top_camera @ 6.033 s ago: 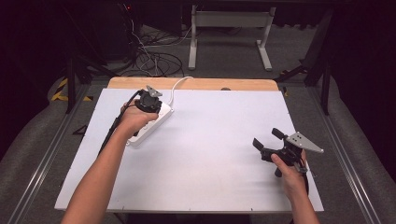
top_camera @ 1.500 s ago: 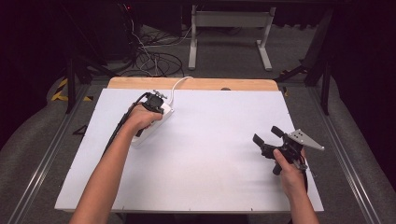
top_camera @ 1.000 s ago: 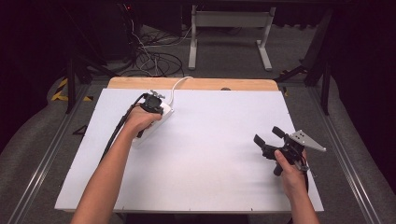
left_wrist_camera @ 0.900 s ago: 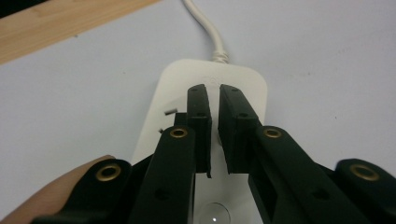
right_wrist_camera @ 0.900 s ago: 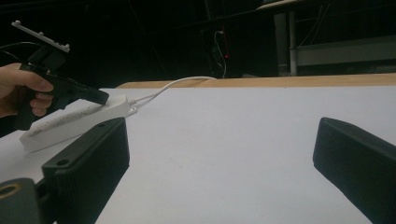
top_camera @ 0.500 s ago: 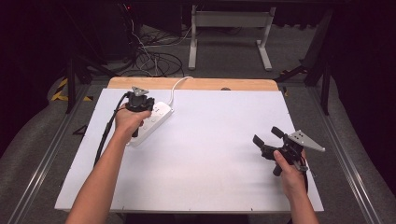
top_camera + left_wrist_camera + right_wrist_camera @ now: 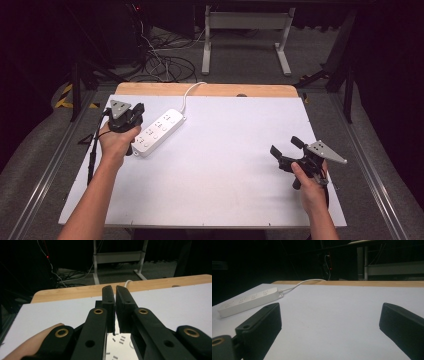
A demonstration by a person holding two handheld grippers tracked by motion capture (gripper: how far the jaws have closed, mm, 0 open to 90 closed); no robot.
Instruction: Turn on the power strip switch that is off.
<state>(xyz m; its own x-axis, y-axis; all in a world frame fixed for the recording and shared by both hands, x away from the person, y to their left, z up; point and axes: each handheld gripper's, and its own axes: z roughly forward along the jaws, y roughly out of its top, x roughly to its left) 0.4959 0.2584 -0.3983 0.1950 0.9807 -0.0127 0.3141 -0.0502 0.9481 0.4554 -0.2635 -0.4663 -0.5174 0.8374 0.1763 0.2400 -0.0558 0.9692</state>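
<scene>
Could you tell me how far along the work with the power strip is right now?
Done: the white power strip lies flat on the table, free of both grippers. In hand: nothing; the left gripper, shut and empty, hovers beside its near end; the right gripper waits open. What remains can't be told.

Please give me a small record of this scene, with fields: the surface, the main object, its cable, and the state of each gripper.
surface: white table top with a wooden strip along the far edge
main object: white power strip, lying flat and diagonal at the far left of the table
cable: white cord running from the strip over the far edge
left gripper: shut, nothing between the jaws, above the near end of the strip
right gripper: open, holding nothing, at the near right, apart from the strip
</scene>
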